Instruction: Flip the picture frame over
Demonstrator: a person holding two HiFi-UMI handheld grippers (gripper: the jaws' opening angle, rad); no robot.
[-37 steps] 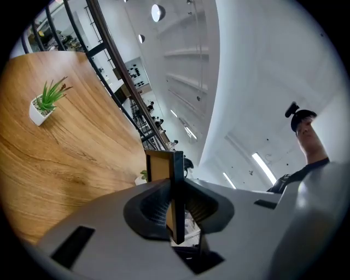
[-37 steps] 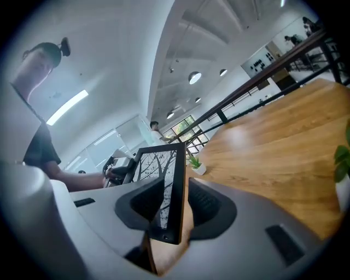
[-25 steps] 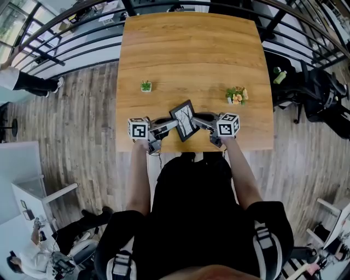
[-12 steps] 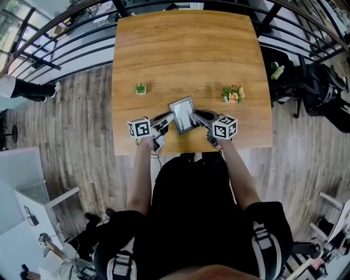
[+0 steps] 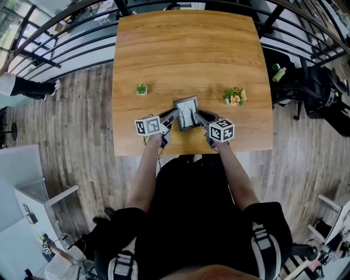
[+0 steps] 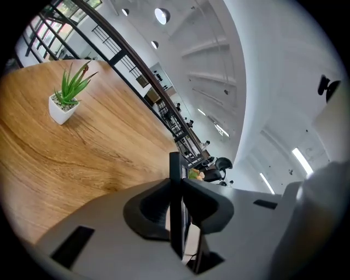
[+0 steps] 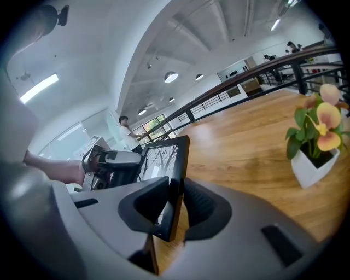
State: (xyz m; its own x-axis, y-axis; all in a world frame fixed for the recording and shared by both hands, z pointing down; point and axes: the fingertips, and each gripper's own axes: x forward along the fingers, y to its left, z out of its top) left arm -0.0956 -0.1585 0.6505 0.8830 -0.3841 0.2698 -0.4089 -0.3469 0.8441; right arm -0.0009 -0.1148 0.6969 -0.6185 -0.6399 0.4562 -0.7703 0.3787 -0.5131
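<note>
Left gripper point(image 5: 174, 116) and right gripper point(image 5: 198, 116) both clamp the picture frame point(image 5: 186, 113).

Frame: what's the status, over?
Left gripper, right gripper both shut on frame edges. Picture side up, over table. Plant, flowers stand clear.

A light wooden desk point(image 5: 186, 49) stands on a floor point(image 5: 82, 142) of grey-brown planks; a black metal railing point(image 5: 41, 60) curves round the desk's far side and both ends; a black office chair point(image 5: 321, 94) sits to the right, with a green bottle point(image 5: 280, 74) near it; white furniture point(image 5: 30, 197) fills the lower left corner; windows point(image 5: 10, 30) show at the upper left; overhead, a white vaulted ceiling point(image 6: 219, 65) carries round lamps point(image 6: 162, 15) and a lit strip light point(image 7: 39, 87).
</note>
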